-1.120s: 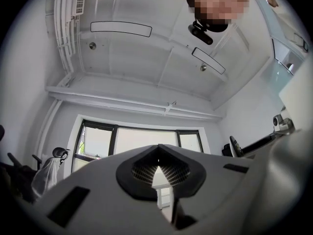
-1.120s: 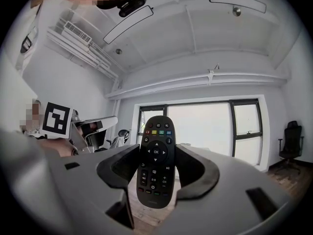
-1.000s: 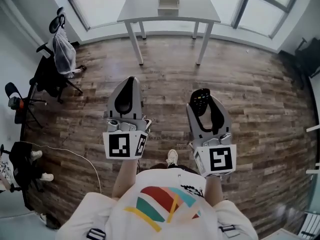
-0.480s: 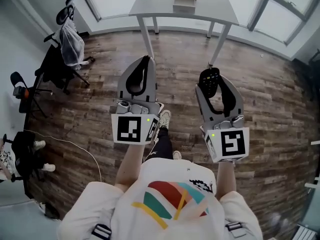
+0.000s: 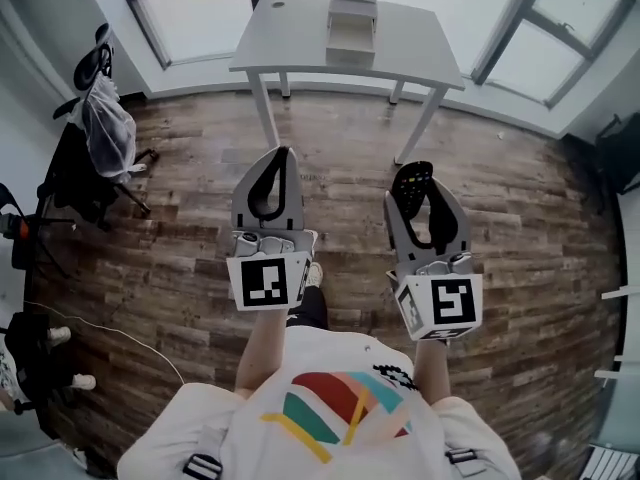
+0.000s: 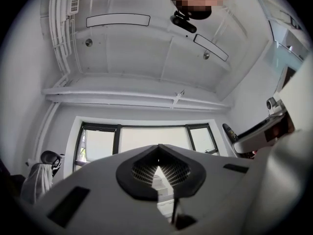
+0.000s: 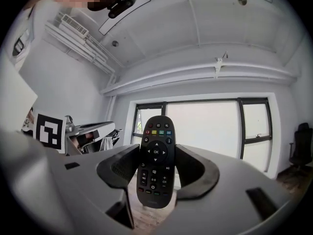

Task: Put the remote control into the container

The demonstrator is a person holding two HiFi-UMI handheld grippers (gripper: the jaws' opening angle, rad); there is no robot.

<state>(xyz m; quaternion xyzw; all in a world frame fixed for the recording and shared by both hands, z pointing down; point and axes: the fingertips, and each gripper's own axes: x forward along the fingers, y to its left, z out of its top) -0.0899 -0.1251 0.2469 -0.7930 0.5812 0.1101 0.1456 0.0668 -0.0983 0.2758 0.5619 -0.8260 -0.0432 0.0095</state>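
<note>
My right gripper (image 5: pixel 415 180) is raised at chest height over the wood floor, shut on a black remote control (image 5: pixel 411 190) that stands upright between its jaws. In the right gripper view the remote (image 7: pixel 156 131) faces the camera, buttons showing, and both pads of the right gripper (image 7: pixel 156 154) press its sides. My left gripper (image 5: pixel 282 160) is beside it on the left, shut and holding nothing; its tips (image 6: pixel 158 148) meet. The pale grey container (image 5: pixel 352 13) sits on a white table (image 5: pixel 290 43) ahead, well beyond both grippers.
The table stands by large windows. An office chair draped with clothing (image 5: pixel 90 133) and a stand (image 5: pixel 15 228) are at the left wall. A cable (image 5: pixel 110 328) runs over the floor at left. A dark chair (image 5: pixel 622 138) is at the right.
The table with the container has come nearer and sits further left in the head view. Both grippers stay raised, and the right one still grips the remote.
</note>
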